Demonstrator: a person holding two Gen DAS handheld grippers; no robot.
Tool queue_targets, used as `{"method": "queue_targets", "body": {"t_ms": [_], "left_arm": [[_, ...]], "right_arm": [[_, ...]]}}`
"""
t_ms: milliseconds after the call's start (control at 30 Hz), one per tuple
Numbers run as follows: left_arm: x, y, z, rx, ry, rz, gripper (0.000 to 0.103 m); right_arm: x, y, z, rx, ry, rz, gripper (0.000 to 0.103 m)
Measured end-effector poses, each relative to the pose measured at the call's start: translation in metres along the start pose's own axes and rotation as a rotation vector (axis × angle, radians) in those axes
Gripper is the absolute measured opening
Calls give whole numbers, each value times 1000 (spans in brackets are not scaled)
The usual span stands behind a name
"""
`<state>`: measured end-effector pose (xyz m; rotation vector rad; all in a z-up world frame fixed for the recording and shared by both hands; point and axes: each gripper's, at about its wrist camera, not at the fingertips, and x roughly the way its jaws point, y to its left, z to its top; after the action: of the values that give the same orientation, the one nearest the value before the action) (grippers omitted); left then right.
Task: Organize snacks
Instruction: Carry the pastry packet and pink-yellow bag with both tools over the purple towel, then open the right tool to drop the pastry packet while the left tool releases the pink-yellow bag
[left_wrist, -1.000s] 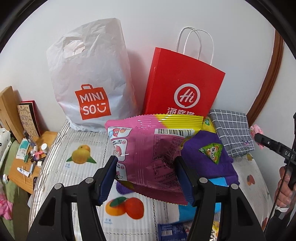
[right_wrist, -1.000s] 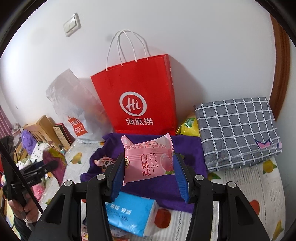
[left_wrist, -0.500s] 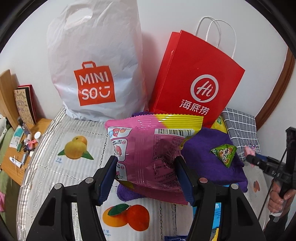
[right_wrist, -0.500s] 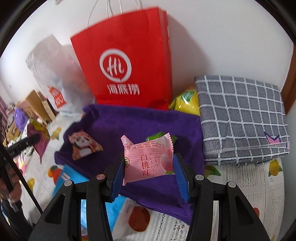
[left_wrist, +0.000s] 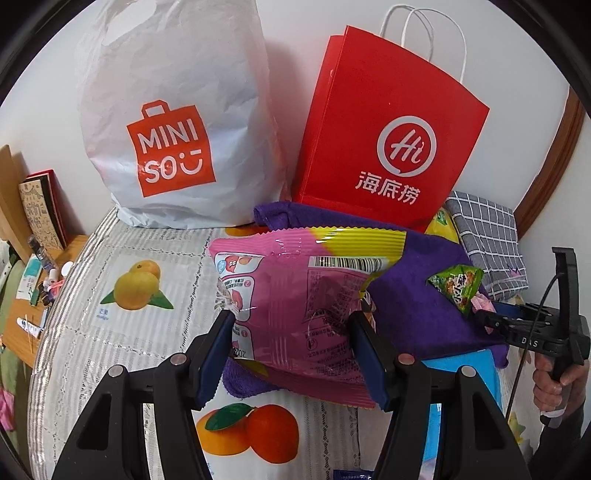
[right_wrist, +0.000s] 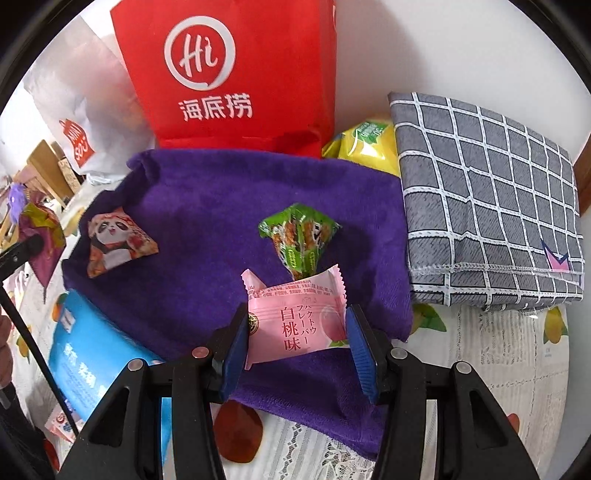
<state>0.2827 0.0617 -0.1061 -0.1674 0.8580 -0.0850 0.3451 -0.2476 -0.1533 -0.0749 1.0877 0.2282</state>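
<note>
My left gripper (left_wrist: 291, 350) is shut on a big pink and yellow snack bag (left_wrist: 303, 295), held above the near edge of the purple towel (left_wrist: 413, 306). My right gripper (right_wrist: 295, 343) is shut on a small pink peach-flavour packet (right_wrist: 295, 321), low over the purple towel (right_wrist: 207, 221). On the towel lie a green triangular snack (right_wrist: 301, 236) and a panda-print triangular snack (right_wrist: 116, 245). The green snack also shows in the left wrist view (left_wrist: 458, 286).
A red paper bag (left_wrist: 388, 140) and a white MINISO plastic bag (left_wrist: 177, 122) stand against the wall behind the towel. A folded grey checked cloth (right_wrist: 487, 199) lies right, a yellow packet (right_wrist: 365, 147) beside it, a blue pack (right_wrist: 92, 347) at left.
Both grippers moved forward toward the bags. The right one dropped low over the towel with its packet, now just short of the green snack. Both grips are unchanged.
</note>
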Motion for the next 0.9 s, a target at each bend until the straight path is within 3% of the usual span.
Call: {"method": "queue_targets", "body": {"t_ms": [333,600,667,900], "left_arm": [[2,0,1,-31,9,-45,61],[1,-12,16,-34,9,-52,61],[3,-18,24,-31,11,-60,61],[25,-39,48,-18,43,-38,61]], "right_arm": [[13,-4,1,16,11,8,56],[-17,4,2,-33,-45,19,71],[-25,5,4,-39,-74,19,83],[-39,-5,9,-11,-104,30,84]]}}
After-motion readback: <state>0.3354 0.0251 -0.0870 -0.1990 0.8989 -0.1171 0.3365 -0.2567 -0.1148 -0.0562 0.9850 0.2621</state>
